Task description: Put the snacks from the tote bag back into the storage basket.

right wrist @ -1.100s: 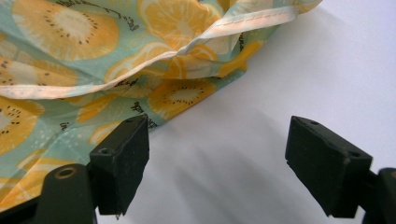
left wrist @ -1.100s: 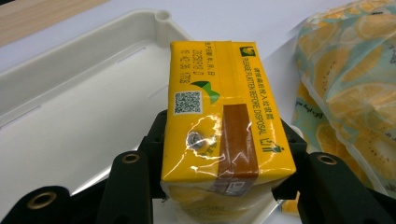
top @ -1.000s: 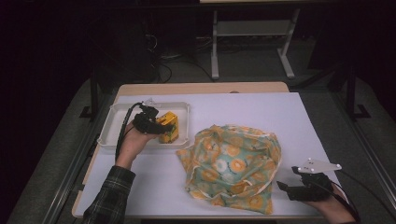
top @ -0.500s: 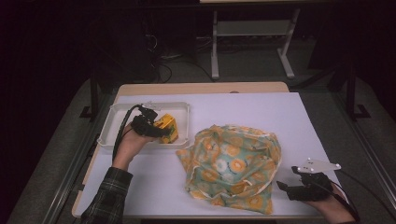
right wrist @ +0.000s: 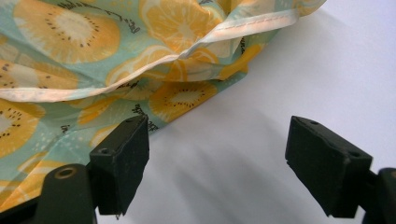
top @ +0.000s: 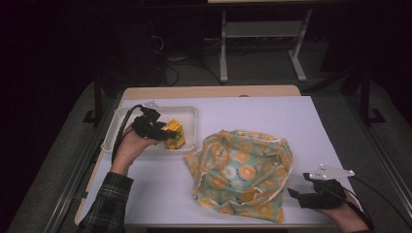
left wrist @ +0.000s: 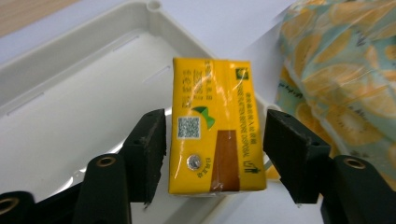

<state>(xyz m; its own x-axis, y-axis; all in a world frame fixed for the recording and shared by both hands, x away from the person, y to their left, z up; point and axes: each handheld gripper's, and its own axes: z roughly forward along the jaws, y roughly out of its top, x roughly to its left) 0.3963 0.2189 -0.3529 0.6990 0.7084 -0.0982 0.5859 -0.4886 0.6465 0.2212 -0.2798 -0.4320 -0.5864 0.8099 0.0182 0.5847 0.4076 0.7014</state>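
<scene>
left gripper [left wrist: 212,154] jaws just opened, apparently clear of the yellow carton [left wrist: 212,126] between them.

the table [top: 272,111] has a white sheet over most of its top, with a strip of light wood [top: 209,91] peeking out along the far edge. past it there's a grey floor with a white metal stand [top: 260,46] on two legs and a crossbar, plus a tangle of dark cables [top: 170,63] lying on the floor to its left. everything further back is too dark to make out, and a metal rail [top: 73,170] runs along the table's left side.
</scene>
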